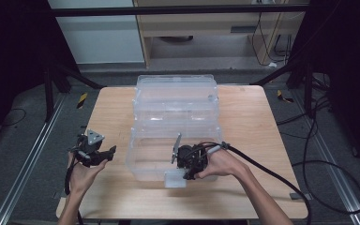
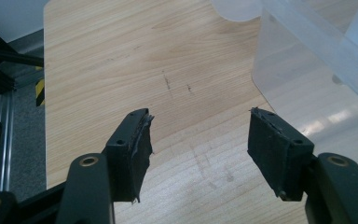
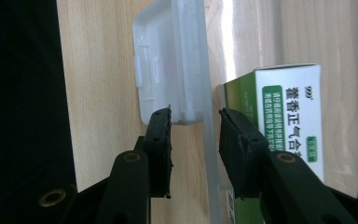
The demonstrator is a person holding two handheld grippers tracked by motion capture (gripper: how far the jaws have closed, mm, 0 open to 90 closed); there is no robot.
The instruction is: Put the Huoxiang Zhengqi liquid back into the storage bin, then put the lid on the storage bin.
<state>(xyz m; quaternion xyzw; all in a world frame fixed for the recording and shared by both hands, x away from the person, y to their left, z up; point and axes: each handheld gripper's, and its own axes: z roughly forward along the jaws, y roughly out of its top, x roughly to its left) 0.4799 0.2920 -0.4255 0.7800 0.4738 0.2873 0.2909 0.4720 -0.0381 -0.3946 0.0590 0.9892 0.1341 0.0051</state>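
My right tool [image 3: 195,119] straddles the near wall and latch flap of the clear plastic storage box [image 1: 176,101], mid-table, jaws parted, not yet clamped. Green-and-white carton [image 3: 289,116] sits just inside. Left tool [image 2: 200,135] released, idle over the wooden table [image 2: 121,70]. Next, I'd judge: pinch the latch and pull.
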